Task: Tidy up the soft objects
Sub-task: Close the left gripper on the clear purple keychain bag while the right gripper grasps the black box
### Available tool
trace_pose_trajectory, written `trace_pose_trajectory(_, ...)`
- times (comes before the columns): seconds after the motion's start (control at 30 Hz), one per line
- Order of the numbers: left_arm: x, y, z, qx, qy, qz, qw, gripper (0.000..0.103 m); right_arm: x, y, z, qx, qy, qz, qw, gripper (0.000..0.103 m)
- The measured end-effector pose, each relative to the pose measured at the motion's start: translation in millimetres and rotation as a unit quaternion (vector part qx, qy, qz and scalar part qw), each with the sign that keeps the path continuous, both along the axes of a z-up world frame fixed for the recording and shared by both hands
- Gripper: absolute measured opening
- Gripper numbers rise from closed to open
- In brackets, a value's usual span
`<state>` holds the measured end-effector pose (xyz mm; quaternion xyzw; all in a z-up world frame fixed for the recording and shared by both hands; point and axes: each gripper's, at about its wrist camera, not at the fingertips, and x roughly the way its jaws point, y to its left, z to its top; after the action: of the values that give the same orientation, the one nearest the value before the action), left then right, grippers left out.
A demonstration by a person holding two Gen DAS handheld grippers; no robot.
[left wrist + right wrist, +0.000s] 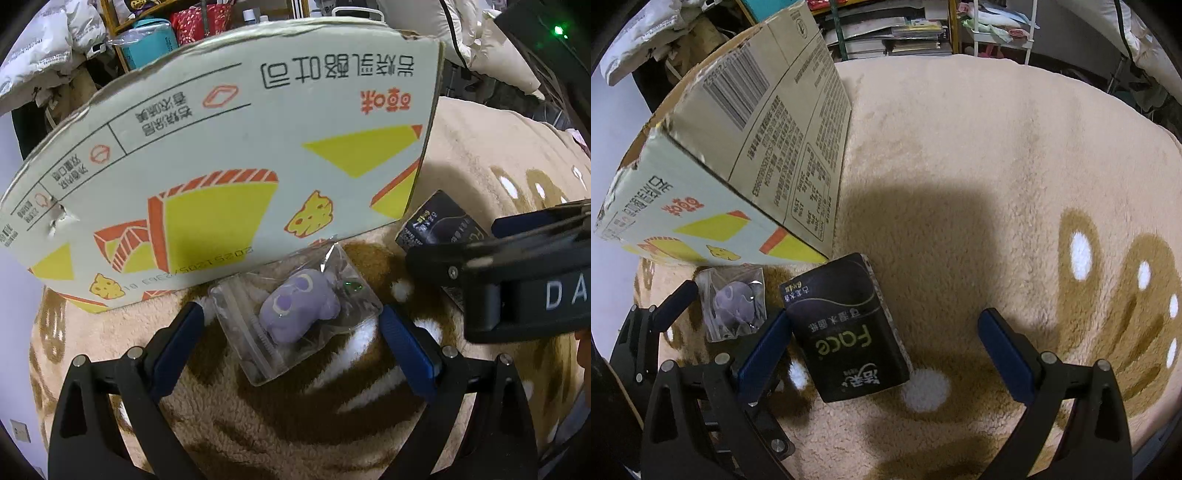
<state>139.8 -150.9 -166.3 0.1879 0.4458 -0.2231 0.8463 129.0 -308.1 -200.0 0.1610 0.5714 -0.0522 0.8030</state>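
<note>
While left claw straddles bagged plush, barcode right-view only

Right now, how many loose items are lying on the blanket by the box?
2. The bagged purple plush lies against the cardboard box, between the open left gripper's fingers. The black tissue pack lies beside it, at the box's corner. Others may be inside the box.

Printed upside down on the cardboard box: large Chinese characters toward one o'clock, an orange two-character logo just beneath, and the date code "20251205" with further digits along the lower edge at six o'clock. Carrying a barcode and dense fine print too small to read on its brown side panel. Reading "Face" in green letters, inverted, on the black tissue pack, with Chinese characters around it. Showing "DA" in pale letters on the right gripper at three o'clock.
</note>
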Motion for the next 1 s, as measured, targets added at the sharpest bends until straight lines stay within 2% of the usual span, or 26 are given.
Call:
trace_pose_trajectory(0.2,2.2,-0.7,0.5,-0.001,-0.005,0.007,1.0000,0.095,5.7,6.3,-2.7,-0.022,0.007,0.013,1.000,0.103)
trace_pose_trajectory(0.67,12.5,9.5,-3.9,-0.012,0.005,0.004,0.9999,0.095,-0.1,-1.1,-6.1,-0.013,0.008,0.006,1.000,0.103)
trace_pose_trajectory(1.0,15.3,18.2,-9.1,-0.018,0.000,-0.008,0.9998,0.082,6.0,-1.1,-13.0,-0.014,0.009,0.002,1.000,0.103)
